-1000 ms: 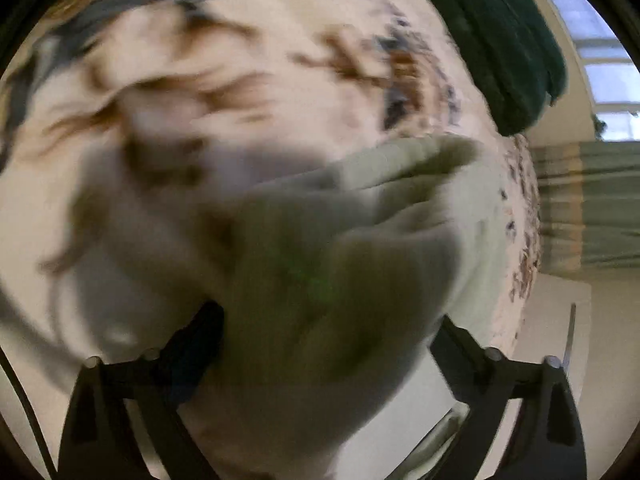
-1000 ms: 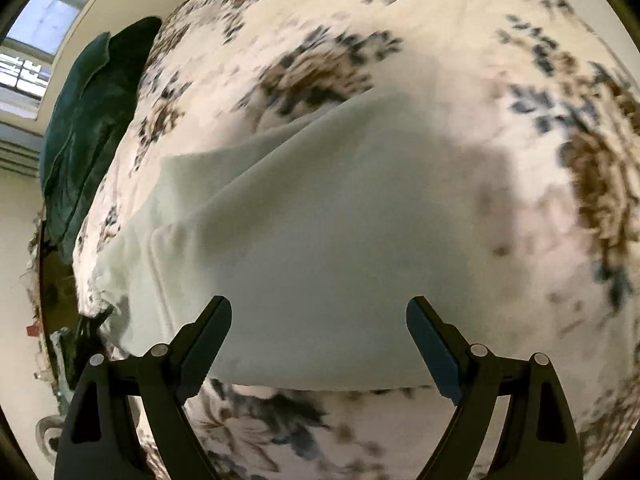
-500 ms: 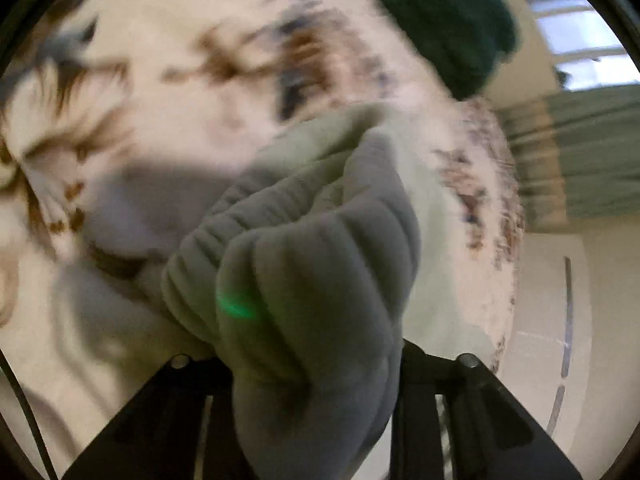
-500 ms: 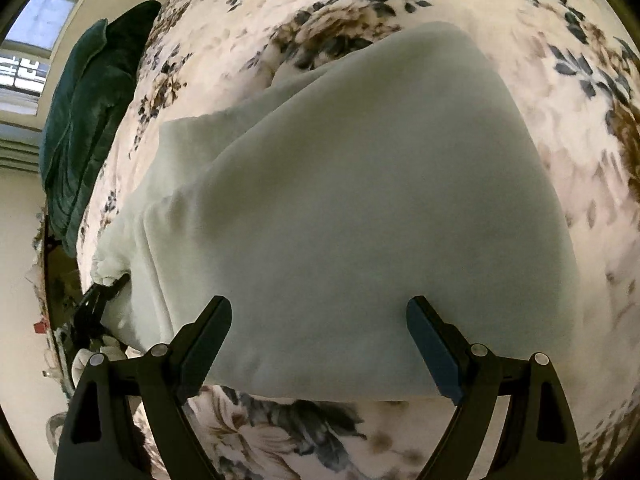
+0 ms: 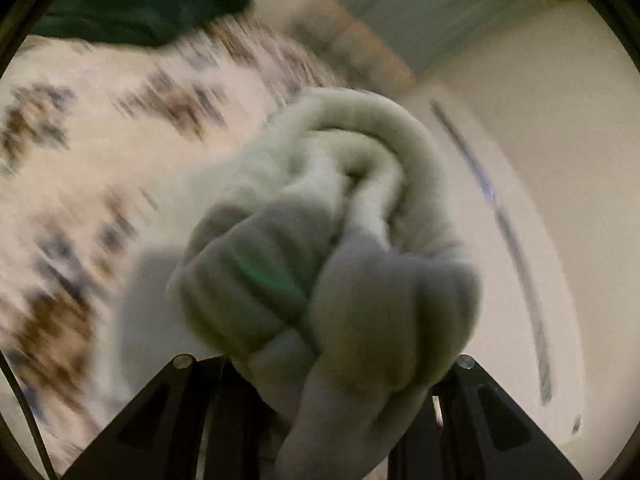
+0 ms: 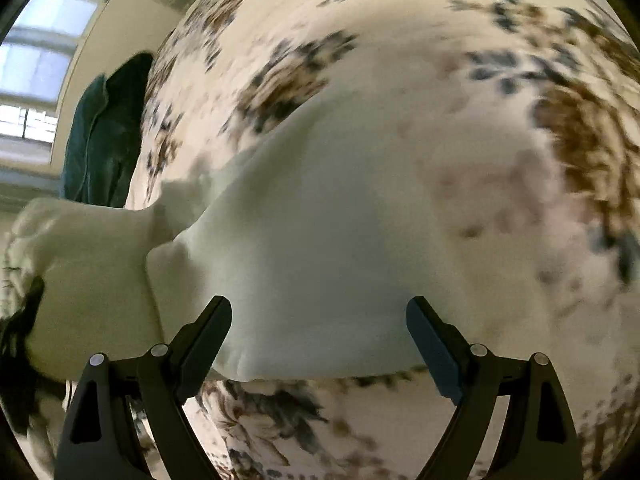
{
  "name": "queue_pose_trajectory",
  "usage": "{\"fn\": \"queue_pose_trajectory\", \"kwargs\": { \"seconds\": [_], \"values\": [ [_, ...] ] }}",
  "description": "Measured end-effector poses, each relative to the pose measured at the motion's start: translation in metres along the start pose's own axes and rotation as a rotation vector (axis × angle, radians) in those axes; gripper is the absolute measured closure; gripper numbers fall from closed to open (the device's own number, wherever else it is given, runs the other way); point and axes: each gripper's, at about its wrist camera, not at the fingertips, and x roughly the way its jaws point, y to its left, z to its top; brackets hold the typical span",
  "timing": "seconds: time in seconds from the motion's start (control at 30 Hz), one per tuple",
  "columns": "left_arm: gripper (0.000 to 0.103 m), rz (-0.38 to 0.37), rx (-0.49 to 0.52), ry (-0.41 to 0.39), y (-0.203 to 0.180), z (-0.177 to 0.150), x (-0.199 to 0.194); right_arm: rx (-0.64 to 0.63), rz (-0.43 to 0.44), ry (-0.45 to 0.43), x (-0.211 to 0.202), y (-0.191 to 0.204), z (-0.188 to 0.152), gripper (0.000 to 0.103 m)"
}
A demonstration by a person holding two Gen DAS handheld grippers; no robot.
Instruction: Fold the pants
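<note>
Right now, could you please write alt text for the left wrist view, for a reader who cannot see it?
A bunched wad of pale green pants fills the centre, clamped in the left hand-held gripper. Behind it, blurred, lie a floral bedspread and a dark green cushion.

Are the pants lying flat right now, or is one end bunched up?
Bunched at one end. The left gripper is shut on a gathered wad of the pants; the rest lies spread on the floral bedspread.
</note>
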Motion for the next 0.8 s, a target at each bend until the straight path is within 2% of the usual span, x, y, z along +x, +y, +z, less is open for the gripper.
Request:
{"fn": "queue_pose_trajectory", "kwargs": {
  "seconds": [0.1,0.17,0.27,0.4,0.5,0.53,0.57,0.6,0.67,0.73,0.8],
  "values": [
    [0.085,0.025,0.061,0.147,-0.025,-0.044,0.072,0.042,-0.041,-0.024,-0.02,-0.038,0.004,0.012],
    [0.085,0.081,0.137,0.24,-0.035,-0.073,0.119,0.083,-0.065,-0.033,-0.031,-0.069,0.007,0.012],
    [0.085,0.147,0.208,0.312,-0.036,-0.098,0.155,0.133,-0.074,-0.037,-0.04,-0.104,0.014,0.012],
    [0.082,0.187,0.241,0.328,-0.044,-0.092,0.161,0.165,-0.056,-0.053,-0.05,-0.131,0.023,0.012],
    [0.077,0.24,0.248,0.341,-0.058,-0.085,0.153,0.179,-0.006,-0.056,-0.055,-0.14,0.033,0.012],
    [0.071,0.259,0.261,0.348,-0.064,-0.083,0.15,0.181,0.014,-0.055,-0.056,-0.138,0.033,0.012],
    [0.06,0.277,0.279,0.346,-0.072,-0.088,0.143,0.182,0.04,-0.051,-0.057,-0.137,0.035,0.012],
    [0.053,0.282,0.286,0.345,-0.066,-0.091,0.14,0.183,0.072,-0.042,-0.057,-0.135,0.036,0.012],
    [0.006,0.266,0.297,0.334,-0.067,-0.094,0.128,0.181,0.15,-0.018,-0.054,-0.127,0.041,0.012],
    [0.003,0.24,0.32,0.311,-0.072,-0.096,0.114,0.178,0.216,0.011,-0.048,-0.114,0.045,0.012],
    [0.003,0.248,0.36,0.288,-0.081,-0.098,0.097,0.166,0.276,0.048,-0.04,-0.103,0.048,0.012]
  ]
}}
